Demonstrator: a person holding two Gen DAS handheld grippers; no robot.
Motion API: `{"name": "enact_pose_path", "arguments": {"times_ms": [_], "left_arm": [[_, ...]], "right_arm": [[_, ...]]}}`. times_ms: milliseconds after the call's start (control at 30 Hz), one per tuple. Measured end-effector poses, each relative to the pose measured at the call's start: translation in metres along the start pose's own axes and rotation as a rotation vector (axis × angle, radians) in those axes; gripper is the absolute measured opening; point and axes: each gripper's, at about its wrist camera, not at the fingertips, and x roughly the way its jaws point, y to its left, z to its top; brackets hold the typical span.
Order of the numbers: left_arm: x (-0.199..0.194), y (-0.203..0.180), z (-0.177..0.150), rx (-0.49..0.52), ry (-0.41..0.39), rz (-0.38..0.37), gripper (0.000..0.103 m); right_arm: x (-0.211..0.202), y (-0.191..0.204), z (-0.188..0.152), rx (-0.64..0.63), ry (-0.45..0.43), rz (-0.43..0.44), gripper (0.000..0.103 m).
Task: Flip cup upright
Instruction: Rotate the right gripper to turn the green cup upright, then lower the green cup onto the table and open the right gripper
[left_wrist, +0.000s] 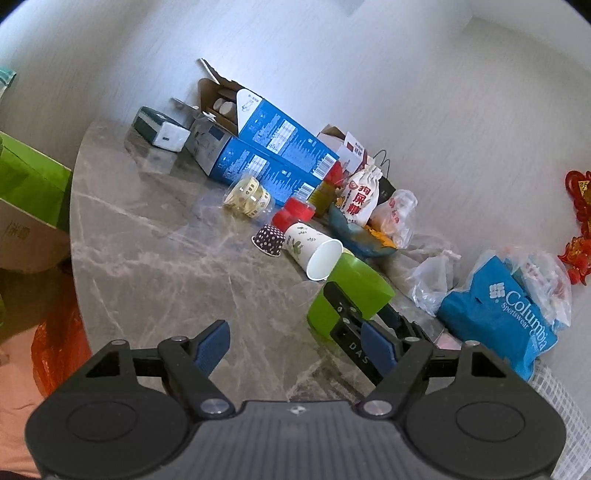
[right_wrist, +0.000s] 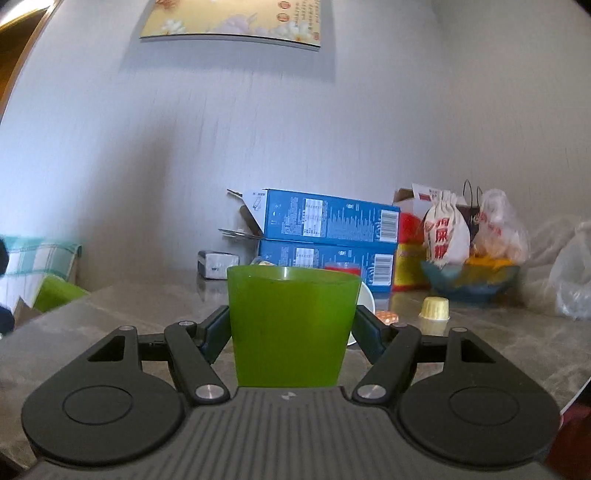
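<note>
The green plastic cup (right_wrist: 290, 325) stands upright, open mouth up, between the fingers of my right gripper (right_wrist: 291, 328), which is shut on its sides. In the left wrist view the same green cup (left_wrist: 351, 291) stands on the grey marble table (left_wrist: 166, 258) with the right gripper's black finger (left_wrist: 343, 306) against it. My left gripper (left_wrist: 295, 343) is open and empty above the table, short of the cup.
A white paper cup (left_wrist: 314, 251) lies on its side behind the green cup, next to a dotted cupcake liner (left_wrist: 269, 240) and a red-capped jar (left_wrist: 295, 214). Blue boxes (left_wrist: 273, 147), a snack bowl (right_wrist: 469, 280), plastic bags (left_wrist: 498, 310) and a small yellow cup (right_wrist: 435, 310) crowd the back.
</note>
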Motion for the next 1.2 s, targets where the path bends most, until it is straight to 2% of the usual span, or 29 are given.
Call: {"name": "enact_pose_path", "arguments": {"times_ms": [300,333,367,500,767,1000,1100,1167,1200], "left_arm": [[-0.006,0.003,-0.001,0.0,-0.02,0.007,0.081],[-0.007,0.004,-0.001,0.0,-0.021,0.006,0.081],[-0.008,0.001,-0.003,0.001,-0.021,0.006,0.081],[-0.008,0.0,-0.004,0.008,-0.026,0.011,0.082],[-0.005,0.004,-0.006,-0.005,-0.021,0.022,0.083],[-0.009,0.002,-0.002,0.017,-0.032,0.035,0.083],[-0.015,-0.015,0.008,0.105,-0.043,0.096,0.096],[-0.016,-0.032,0.02,0.175,-0.017,0.166,0.099],[-0.016,-0.039,0.026,0.203,-0.003,0.183,0.099]], "right_arm": [[0.001,0.003,0.002,0.054,0.022,0.046,0.074],[0.001,0.003,0.002,0.059,0.025,0.045,0.086],[0.0,0.003,0.002,0.062,0.022,0.05,0.092],[-0.008,0.003,0.004,0.068,-0.019,0.072,0.101],[-0.011,0.002,0.002,0.09,-0.007,0.106,0.102],[-0.022,-0.002,0.014,0.116,-0.032,0.109,0.102],[-0.048,-0.008,0.029,0.123,-0.055,0.121,0.102],[-0.062,-0.013,0.049,0.109,-0.023,0.098,0.102],[-0.066,-0.015,0.06,0.098,0.019,0.082,0.102]]}}
